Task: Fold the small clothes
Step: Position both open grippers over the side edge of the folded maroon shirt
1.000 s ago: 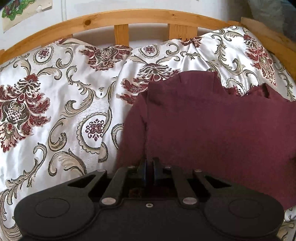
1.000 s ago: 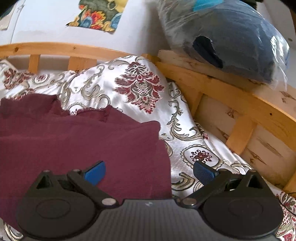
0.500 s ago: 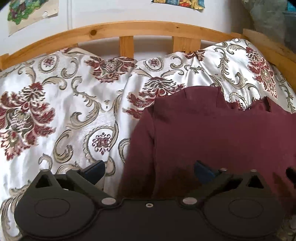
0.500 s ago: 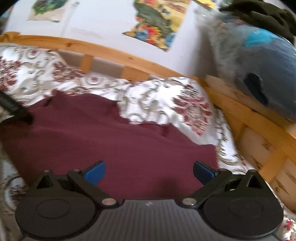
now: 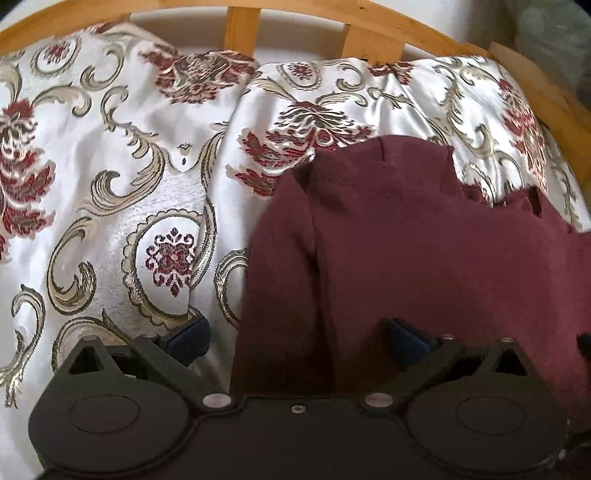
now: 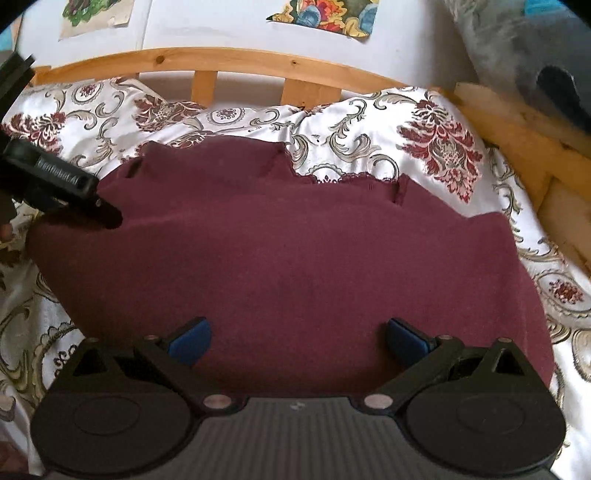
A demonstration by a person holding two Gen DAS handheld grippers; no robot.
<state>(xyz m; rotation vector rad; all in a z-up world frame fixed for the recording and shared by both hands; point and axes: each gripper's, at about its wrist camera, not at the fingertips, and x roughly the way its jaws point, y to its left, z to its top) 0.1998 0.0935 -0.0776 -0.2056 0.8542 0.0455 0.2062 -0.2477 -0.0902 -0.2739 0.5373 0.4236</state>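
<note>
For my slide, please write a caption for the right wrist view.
Open right gripper above a maroon knit garment spread on floral satin bedding.

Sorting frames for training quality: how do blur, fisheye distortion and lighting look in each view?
Left wrist view: wooden bed rail bows strongly; bedspread soft, slightly smeared; maroon garment dim near the lens. Right wrist view: sharper at centre, rail also curved, corners blurred, satin glares white, left hand-held gripper casts a shadow.
</note>
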